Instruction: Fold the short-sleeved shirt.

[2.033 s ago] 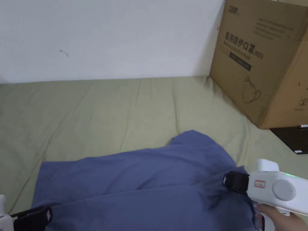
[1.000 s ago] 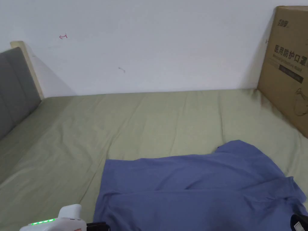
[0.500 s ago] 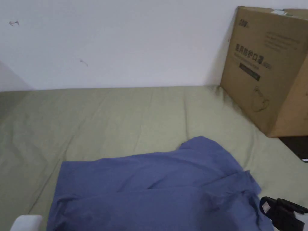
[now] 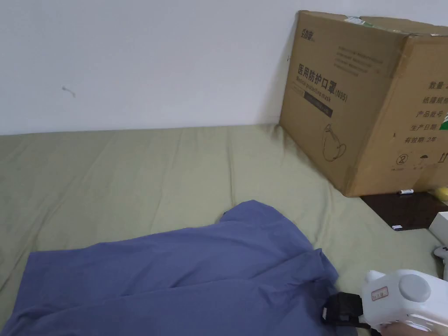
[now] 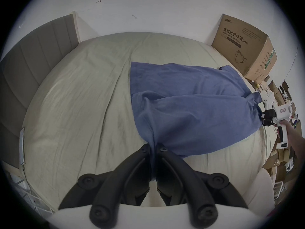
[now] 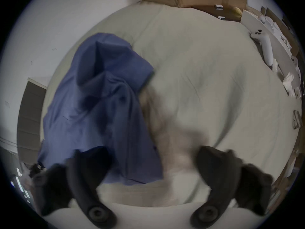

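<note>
Two grippers work the blue shirt (image 4: pixel 175 271), lying lengthwise across the bed (image 4: pixel 131 175). Left gripper (image 5: pixel 154 151) is clamped on its near hem; right gripper (image 6: pixel 152 161), jaws apart, sits just beside the collar end.

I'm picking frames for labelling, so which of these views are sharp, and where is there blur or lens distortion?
Head view: sharp, evenly lit, no glare; the blue shirt and cardboard box read clearly. Left gripper view: sharp but fisheye-bent, dark corners; left gripper crisp. Right gripper view: same fisheye, motion blur smearing the right gripper and the shirt's near edge.
</note>
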The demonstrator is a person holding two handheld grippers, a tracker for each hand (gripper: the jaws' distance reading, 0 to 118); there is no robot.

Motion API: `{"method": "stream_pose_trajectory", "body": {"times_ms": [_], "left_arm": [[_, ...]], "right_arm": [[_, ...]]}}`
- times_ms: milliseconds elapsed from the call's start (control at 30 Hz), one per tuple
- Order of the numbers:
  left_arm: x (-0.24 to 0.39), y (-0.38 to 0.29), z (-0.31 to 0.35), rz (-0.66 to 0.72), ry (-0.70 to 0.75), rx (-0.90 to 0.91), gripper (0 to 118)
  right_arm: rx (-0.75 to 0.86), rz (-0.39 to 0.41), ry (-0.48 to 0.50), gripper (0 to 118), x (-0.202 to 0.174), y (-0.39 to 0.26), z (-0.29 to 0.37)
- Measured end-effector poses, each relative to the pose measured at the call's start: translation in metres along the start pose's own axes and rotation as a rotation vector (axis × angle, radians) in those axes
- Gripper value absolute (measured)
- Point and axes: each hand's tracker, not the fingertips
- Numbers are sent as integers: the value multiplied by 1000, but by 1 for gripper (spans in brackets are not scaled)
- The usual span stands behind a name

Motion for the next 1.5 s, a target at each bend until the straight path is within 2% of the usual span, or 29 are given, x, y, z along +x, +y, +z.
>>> {"method": "stream_pose_trajectory", "body": {"times_ms": [33,67,100,133,167,200,233,333,400,433,533,600,667,800,933,967,1000,1033,1067,1100,1133,1167,1233,1300,1333,1400,1433,1467,1500], "left_arm": [[0,1,-1,1,0,-8,6],[0,1,-3,1,0,-19,6],[0,0,-4,2,-3,-29,6],[0,-2,-5,4,-5,-37,6],[-1,0,-6,4,-5,-40,6],[-1,0,-6,6,-7,-44,6],[0,-1,-6,5,-5,-46,6],[-1,1,-2,6,-5,-44,6],[-1,3,8,15,-15,-35,5],[-3,5,12,12,-19,-28,5],[-6,8,31,2,-21,-19,5],[-8,5,44,-27,-6,-21,5],[-13,-4,64,-52,-35,-62,5],[-20,-42,88,-25,-71,-157,5],[-22,-87,82,-10,-84,-198,6],[-22,-96,74,5,-83,-203,6],[-23,-102,67,24,-79,-197,11],[-24,-106,62,37,-70,-190,25],[-25,-109,59,41,-40,-188,46],[-27,-110,52,30,-1,-196,81],[-26,-110,53,12,28,-195,103],[-24,-109,57,-10,34,-179,115],[-21,-105,75,-40,10,-94,116],[-17,-94,91,-11,3,-49,116],[-14,-89,100,13,-19,-7,116],[-4,-83,122,76,-70,110,115],[1,-82,131,100,-109,181,110],[7,-82,140,105,-165,256,97],[15,-84,148,101,-197,306,91]], "right_arm": [[28,65,-102,80,-6,-4,2],[41,132,-154,73,-10,-6,9],[37,177,-124,63,-12,-8,13],[45,215,-109,42,-14,-9,18],[48,243,-93,15,-16,-10,25],[38,254,-45,8,-21,-9,36],[43,264,-10,8,-26,-11,42],[52,388,-76,8,-44,-14,56],[85,406,-79,8,-45,-18,71],[115,393,-81,8,-42,-19,80],[141,287,19,8,-30,-21,111],[138,255,49,8,-24,-30,132],[126,241,69,8,-11,-48,150],[21,137,160,8,12,-96,168],[-35,95,130,8,27,-130,138],[-31,74,100,9,30,-136,125],[-33,68,87,14,29,-137,113],[-22,73,55,25,28,-140,106],[-11,108,2,43,26,-144,103],[-3,153,-45,77,22,-147,103],[5,198,-73,99,18,-146,105],[33,247,-91,109,13,-148,112],[129,314,-106,109,0,-151,133],[239,352,-81,109,-7,-147,150],[298,357,-40,109,-17,-150,163],[390,360,127,108,-43,-161,192],[461,369,197,108,-54,-169,201],[527,372,264,104,-65,-177,211],[567,379,306,104,-75,-183,216]]}}
